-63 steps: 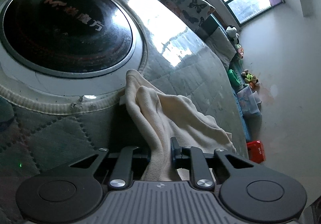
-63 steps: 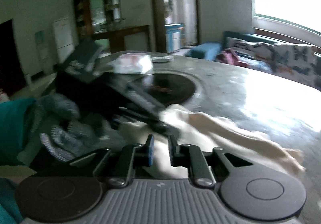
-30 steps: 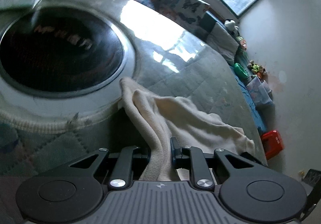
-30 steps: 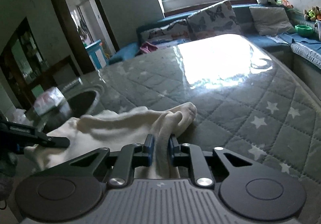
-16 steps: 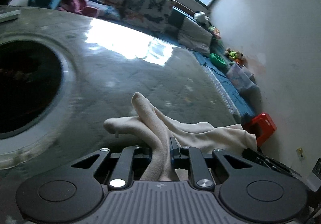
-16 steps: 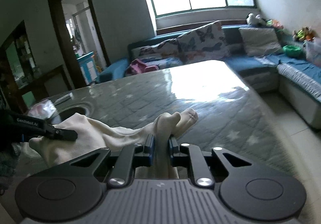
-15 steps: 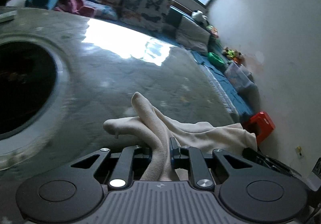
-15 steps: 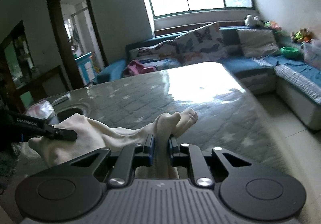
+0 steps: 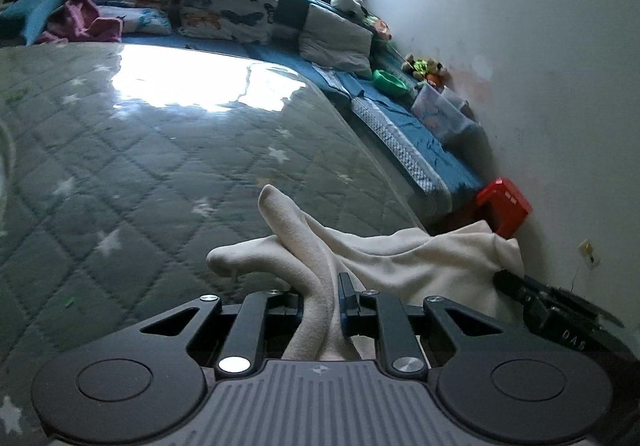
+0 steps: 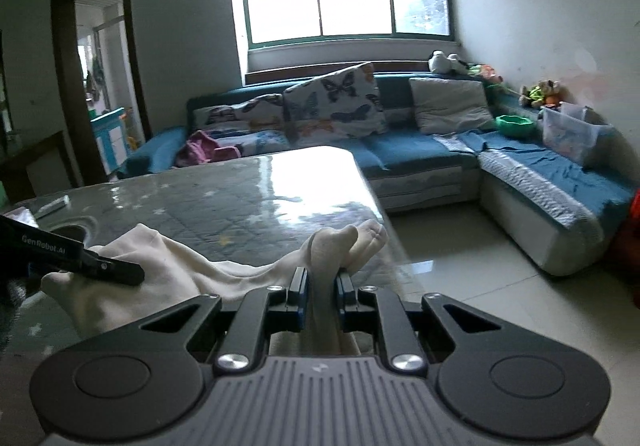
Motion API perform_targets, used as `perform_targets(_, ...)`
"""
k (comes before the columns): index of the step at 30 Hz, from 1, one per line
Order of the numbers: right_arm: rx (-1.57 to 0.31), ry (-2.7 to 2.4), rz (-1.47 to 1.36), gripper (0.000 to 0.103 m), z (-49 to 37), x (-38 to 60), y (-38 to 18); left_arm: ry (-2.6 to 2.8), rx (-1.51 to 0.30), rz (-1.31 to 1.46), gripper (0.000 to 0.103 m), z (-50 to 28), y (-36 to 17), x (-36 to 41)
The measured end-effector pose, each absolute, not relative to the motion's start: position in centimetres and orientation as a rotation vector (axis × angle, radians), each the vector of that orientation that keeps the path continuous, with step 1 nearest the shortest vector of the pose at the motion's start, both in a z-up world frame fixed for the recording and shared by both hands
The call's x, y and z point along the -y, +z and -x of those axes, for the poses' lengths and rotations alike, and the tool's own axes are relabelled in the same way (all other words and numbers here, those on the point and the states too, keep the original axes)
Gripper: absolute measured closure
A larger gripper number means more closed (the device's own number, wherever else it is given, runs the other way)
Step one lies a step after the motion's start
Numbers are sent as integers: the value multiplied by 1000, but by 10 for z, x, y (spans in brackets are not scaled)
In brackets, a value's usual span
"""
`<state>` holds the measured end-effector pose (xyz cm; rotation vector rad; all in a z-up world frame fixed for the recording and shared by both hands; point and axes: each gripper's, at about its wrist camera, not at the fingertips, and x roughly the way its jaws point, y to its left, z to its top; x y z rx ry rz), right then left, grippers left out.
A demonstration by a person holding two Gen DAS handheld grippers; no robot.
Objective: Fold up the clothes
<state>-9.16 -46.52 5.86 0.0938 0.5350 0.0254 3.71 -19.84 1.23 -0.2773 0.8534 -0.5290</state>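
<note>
Two handheld tongs grip one cream fleece garment [image 9: 400, 262] and hold it stretched between them above a counter [image 9: 140, 150]. The left tongs [image 9: 320, 298] are clamped narrow on a bunched fold of the cloth, whose rounded tips poke out past the fingers. The right tongs [image 10: 322, 292] are likewise pinched on another bunched end, near the counter's far corner. The garment [image 10: 192, 278] sags between the two grips, part of it resting on the counter. It looks soft, thick and matte, with rolled, tube-like edges.

The counter is covered in grey-green quilted fabric with small white stars under a glossy clear sheet that reflects the window.

This seems to be the spreading step, before any fold is made. The next move probably calls for drawing the two ends apart and lowering the cloth flat without letting the bunched ends slip.
</note>
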Motion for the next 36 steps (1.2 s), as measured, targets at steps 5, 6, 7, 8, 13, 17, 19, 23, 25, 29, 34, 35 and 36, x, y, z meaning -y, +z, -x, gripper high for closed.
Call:
perform_targets(5,-547,-4,-91,90,88,479,55,-540,-858,238,87,-40,8,218)
perform_targets(6,-553,-9,-92,90,87,480,53,-539,-860,229,87,-40,7,221)
perform_targets(7,-559,-14,-90,90,87,481,51,-538,-861,220,87,-40,5,224)
perform_targets(8,-564,-18,-86,90,87,482,48,-537,-862,211,87,-40,4,226)
perform_targets(13,-586,-32,-84,90,84,484,40,-528,-870,181,87,-41,-2,230)
perform_targets(17,-605,-41,-75,90,81,485,35,-523,-880,169,86,-40,-4,231)
perform_targets(19,-612,-48,-76,90,80,487,31,-522,-888,163,86,-40,-6,231)
perform_targets(23,-626,-62,-81,90,74,490,24,-520,-906,152,86,-39,-9,233)
perform_targets(25,-635,-66,-81,90,73,491,21,-519,-913,149,86,-39,-12,234)
perform_targets(29,-656,-68,-73,90,70,489,15,-521,-923,145,86,-37,-17,232)
perform_targets(34,-686,-69,-55,88,65,488,6,-532,-926,140,86,-33,-17,231)
perform_targets(35,-688,-69,-55,87,65,487,5,-534,-927,139,86,-32,-17,230)
perform_targets(36,-690,-70,-55,87,65,486,5,-537,-928,138,86,-31,-17,230)
